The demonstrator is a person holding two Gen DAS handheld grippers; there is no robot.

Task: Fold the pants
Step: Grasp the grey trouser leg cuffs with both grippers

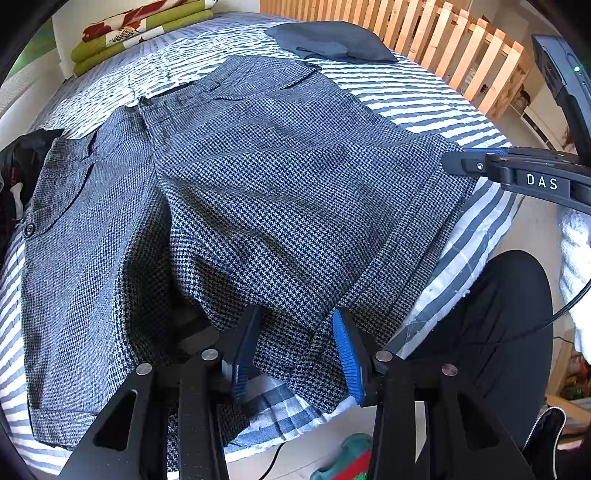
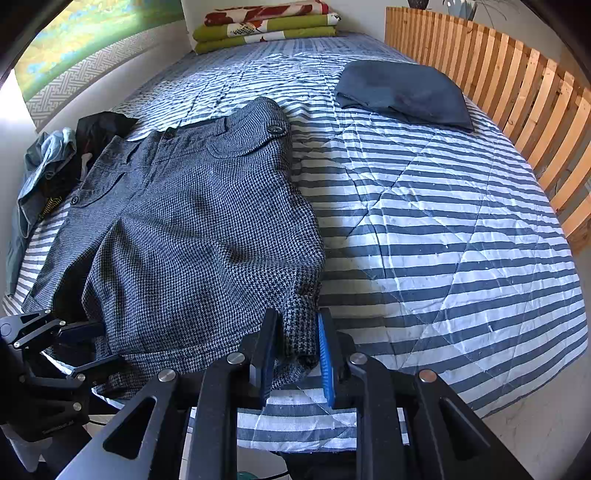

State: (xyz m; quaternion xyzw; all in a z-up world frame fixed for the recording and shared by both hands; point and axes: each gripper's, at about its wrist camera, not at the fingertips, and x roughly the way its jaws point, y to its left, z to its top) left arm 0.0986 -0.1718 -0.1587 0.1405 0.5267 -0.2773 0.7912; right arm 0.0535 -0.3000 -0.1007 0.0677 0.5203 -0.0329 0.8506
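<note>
Grey houndstooth pants (image 1: pixel 277 184) (image 2: pixel 192 229) lie spread on a blue-and-white striped bed cover (image 2: pixel 443 229), waistband far from me, leg hems at the near bed edge. In the left wrist view my left gripper (image 1: pixel 295 354) stands open, its blue-padded fingers either side of a raised fold at one leg's hem. In the right wrist view my right gripper (image 2: pixel 297 354) is shut on a bunched corner of the other leg's hem. The right gripper (image 1: pixel 458 164) also shows at the pants' right edge. The left gripper (image 2: pixel 88 345) shows at the lower left of the pants.
A folded dark garment (image 2: pixel 402 92) lies at the far right of the bed. Green and red blankets (image 2: pixel 266 26) are stacked at the head. A wooden slatted rail (image 2: pixel 517 92) runs along the right side. A clothes pile (image 2: pixel 74 155) sits at the left. A person's dark-clad leg (image 1: pixel 509 332) stands by the bed edge.
</note>
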